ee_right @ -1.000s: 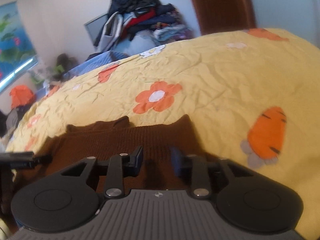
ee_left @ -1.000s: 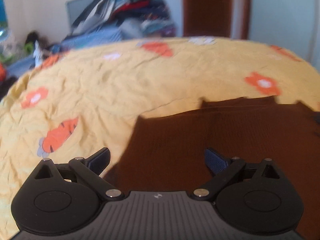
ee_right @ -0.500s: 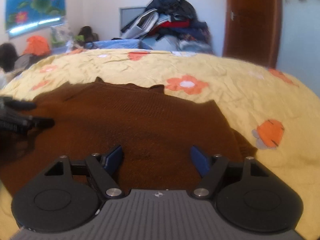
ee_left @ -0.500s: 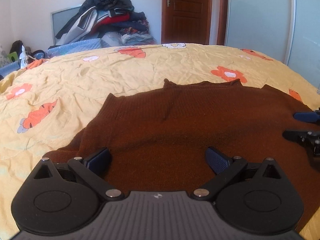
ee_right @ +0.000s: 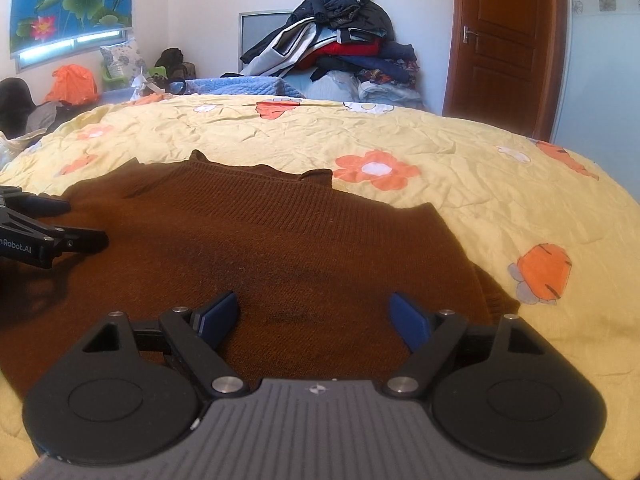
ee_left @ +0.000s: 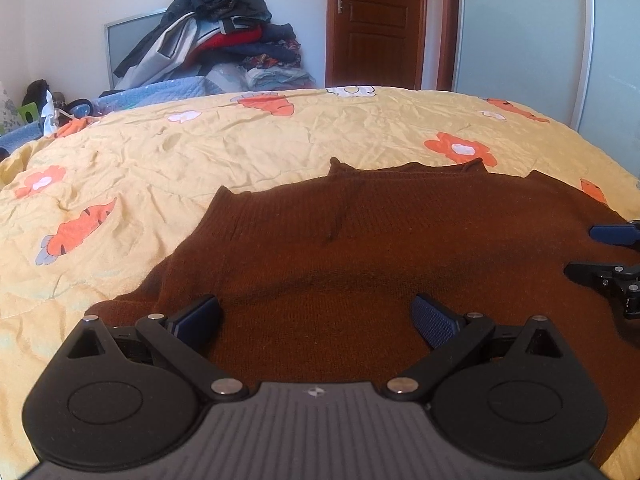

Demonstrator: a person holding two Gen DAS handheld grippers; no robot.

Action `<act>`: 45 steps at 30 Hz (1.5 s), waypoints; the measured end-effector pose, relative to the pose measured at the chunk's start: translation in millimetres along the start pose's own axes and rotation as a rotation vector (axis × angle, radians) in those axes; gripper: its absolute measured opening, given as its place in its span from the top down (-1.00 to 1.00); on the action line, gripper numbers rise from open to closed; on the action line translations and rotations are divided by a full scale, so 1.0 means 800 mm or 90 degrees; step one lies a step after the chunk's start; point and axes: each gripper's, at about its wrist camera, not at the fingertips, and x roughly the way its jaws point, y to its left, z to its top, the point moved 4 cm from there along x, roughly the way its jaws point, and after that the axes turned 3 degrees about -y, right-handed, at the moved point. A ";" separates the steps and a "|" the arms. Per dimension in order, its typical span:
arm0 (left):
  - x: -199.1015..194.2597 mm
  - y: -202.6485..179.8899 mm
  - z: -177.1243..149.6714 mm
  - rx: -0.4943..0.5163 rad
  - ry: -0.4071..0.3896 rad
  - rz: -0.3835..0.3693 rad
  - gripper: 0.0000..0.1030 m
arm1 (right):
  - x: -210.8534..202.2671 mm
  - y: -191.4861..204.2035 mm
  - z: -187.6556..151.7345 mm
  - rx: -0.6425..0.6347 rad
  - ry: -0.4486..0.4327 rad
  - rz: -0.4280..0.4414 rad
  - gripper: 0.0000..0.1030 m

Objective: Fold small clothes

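From the left wrist view, the left gripper [ee_left: 316, 320] hovers with jaws spread wide and holding nothing. The brown sweater [ee_left: 360, 240] lies flat on the bed [ee_left: 240, 140], running out ahead of the jaws and under them, its left sleeve edge just beyond the left jaw. The right gripper [ee_left: 608, 256] shows off to the right, over the cloth.

From the right wrist view, the right gripper [ee_right: 314, 316] also has its jaws spread and empty above the sweater [ee_right: 280, 232], whose right edge lies just outside the right jaw. The garment looks laid out and unfolded, so the first fold seems due: each gripper would need to drop to a near edge and pinch it.
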 end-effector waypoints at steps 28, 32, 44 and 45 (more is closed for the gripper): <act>-0.002 0.000 0.001 0.003 -0.003 0.010 -1.00 | -0.005 0.003 -0.001 -0.003 -0.005 -0.003 -0.69; -0.057 -0.003 0.001 -0.090 0.009 0.058 -1.00 | -0.049 -0.005 0.006 0.065 -0.014 -0.039 -0.83; -0.148 0.080 -0.084 -0.442 0.047 -0.011 -1.00 | -0.180 -0.087 -0.096 0.534 0.028 0.017 -1.00; -0.142 0.085 -0.081 -0.454 0.059 -0.020 -1.00 | -0.174 -0.082 -0.095 0.538 0.029 0.031 -1.00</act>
